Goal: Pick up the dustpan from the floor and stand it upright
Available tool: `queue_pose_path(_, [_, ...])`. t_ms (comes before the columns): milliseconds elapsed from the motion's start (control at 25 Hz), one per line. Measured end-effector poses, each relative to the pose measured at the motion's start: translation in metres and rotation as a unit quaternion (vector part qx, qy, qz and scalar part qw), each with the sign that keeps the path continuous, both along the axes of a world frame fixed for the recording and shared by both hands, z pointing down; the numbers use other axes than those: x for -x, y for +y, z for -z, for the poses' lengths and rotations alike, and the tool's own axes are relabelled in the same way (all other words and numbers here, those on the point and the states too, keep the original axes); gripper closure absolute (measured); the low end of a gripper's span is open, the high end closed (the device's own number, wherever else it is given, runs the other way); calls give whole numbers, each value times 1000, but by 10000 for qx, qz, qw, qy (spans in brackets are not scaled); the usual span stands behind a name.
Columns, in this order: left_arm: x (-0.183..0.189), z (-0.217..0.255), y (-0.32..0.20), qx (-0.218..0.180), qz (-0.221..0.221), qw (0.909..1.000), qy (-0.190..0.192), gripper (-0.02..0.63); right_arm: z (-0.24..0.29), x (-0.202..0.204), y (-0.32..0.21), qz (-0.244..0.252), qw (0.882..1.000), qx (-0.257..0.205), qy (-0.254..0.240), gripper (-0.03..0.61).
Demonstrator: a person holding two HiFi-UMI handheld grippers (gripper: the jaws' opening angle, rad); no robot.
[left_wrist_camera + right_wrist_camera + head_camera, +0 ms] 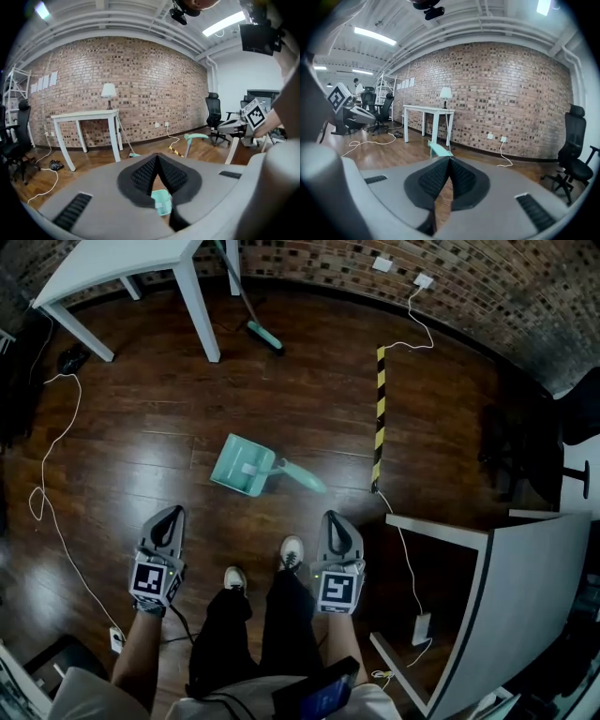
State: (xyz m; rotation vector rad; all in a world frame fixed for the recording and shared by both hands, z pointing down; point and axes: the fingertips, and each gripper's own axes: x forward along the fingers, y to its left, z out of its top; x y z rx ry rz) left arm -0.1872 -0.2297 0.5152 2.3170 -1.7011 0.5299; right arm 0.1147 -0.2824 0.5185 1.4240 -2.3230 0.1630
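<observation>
On the dark wooden floor [141,446], which fills most of the head view and runs up to a curved brick wall [487,287], a white table [112,263] stands at the far left and a second white table [525,587] sits close by at the right. Standing between them, the person looks down past dark trousers to two pale shoes [292,551]. Just ahead of those shoes the mint-green dustpan [246,465] lies flat on the boards, its pan toward the left and its handle [302,476] pointing off to the right; nothing touches it. The left gripper [172,514] and the right gripper [335,518] are held out either side of the legs, both short of the dustpan and clear of it. In the left gripper view the dark ribbed pads meet at their tips with nothing pinched, and the dustpan [162,201] shows on the floor below them; in the right gripper view the pads are likewise pressed together and empty. A black-and-yellow tape strip [380,418] runs along the floor to the right of the dustpan, a green-headed broom [262,334] leans near the far table, and a white cable [52,474] loops along the left
</observation>
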Motion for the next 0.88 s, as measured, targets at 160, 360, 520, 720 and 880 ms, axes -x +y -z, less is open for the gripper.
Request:
queue_pose_path(160, [-12,95,13,-302,-287,9991,114,609,99,-8,30,-336,9993,-75,-160,592])
queue_pose_path(360, [-12,200,45,-518,-422,9962,552,609,221,-6,76,-678,9944,-664,-462,592])
queue_pose_path(520, [-7,271,43,-963,-545,9917,656,609,301,-2,87,-858,9843,-1319,-803,592])
queue_pose_path(720, [-22,343,29,-1626,-600,9840,415,609,361,2,100,-575,9865,-1371,-691,592])
queue_pose_path(880, [-35,396,29,-2125,-654,9749,132,609,404,0,99,-503,9860,-1465,-624,592])
